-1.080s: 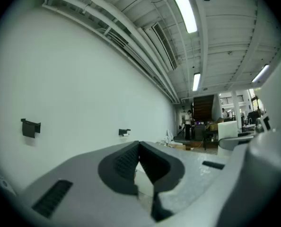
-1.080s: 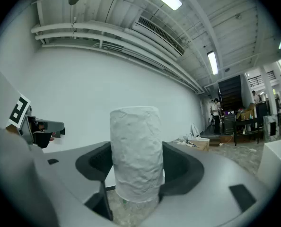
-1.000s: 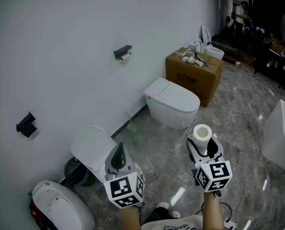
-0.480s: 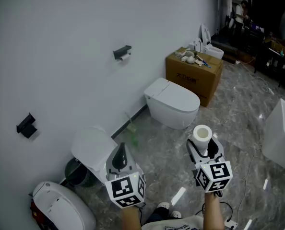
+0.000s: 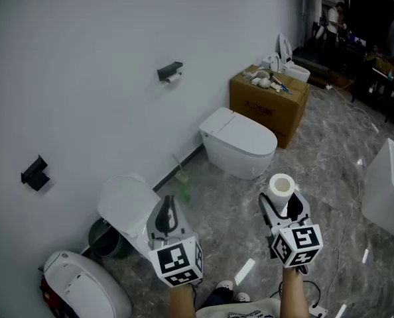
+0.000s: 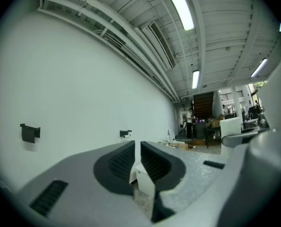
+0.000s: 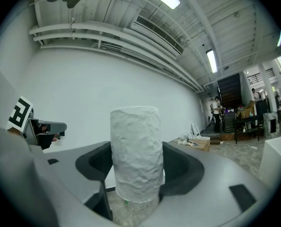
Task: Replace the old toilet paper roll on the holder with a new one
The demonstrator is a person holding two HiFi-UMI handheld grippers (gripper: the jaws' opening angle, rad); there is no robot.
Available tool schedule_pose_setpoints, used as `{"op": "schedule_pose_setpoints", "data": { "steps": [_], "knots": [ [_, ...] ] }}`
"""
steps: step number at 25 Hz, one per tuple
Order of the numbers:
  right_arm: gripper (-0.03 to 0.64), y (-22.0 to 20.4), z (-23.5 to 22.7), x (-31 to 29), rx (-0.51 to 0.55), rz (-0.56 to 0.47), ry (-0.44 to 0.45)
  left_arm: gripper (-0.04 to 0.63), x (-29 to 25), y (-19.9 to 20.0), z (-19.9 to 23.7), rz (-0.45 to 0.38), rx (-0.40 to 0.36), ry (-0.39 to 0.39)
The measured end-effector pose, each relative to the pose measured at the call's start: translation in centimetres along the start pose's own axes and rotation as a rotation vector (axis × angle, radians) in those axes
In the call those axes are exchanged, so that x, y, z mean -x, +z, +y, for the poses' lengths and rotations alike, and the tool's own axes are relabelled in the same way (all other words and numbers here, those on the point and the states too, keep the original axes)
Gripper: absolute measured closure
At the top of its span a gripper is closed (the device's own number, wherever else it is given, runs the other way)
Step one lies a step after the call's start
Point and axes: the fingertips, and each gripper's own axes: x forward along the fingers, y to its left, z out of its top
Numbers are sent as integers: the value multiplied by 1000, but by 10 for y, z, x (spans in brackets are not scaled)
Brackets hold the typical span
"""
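A black paper holder [image 5: 170, 72] hangs on the white wall, far ahead, with a small white old roll [image 5: 174, 78] under it; it also shows small in the left gripper view as the holder [image 6: 126, 134]. My right gripper [image 5: 281, 203] is shut on a full white new roll [image 5: 280, 189], which stands upright between its pads [image 7: 178, 167]; the roll [image 7: 136, 152] fills the middle of the right gripper view. My left gripper [image 5: 165, 212] is low at the left and holds nothing. Its jaws are just opening, with only a thin slit between the pads [image 6: 155, 162].
A second black holder [image 5: 35, 172] is on the wall nearer at the left. On the marble floor stand a white toilet [image 5: 240, 140], a cardboard box [image 5: 268, 101] with odds on top, a nearer toilet lid [image 5: 127, 207], a dark bin [image 5: 105, 238] and a white fixture [image 5: 389, 191].
Almost nothing differs. The left gripper has edged very slightly to the right; the right gripper with the roll has kept still.
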Motion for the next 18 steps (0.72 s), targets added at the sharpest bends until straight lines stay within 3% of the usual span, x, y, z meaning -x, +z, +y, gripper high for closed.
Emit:
{"op": "schedule_pose_setpoints", "data": {
  "steps": [7,18],
  "knots": [
    [305,1,1,-22,-11,-7,-17,350,-20,6,12,-55,-11,-14],
    [305,-2,9,-49,-34,-13,-57,327,-53,-7,32,-4,-43,-48]
  ]
}}
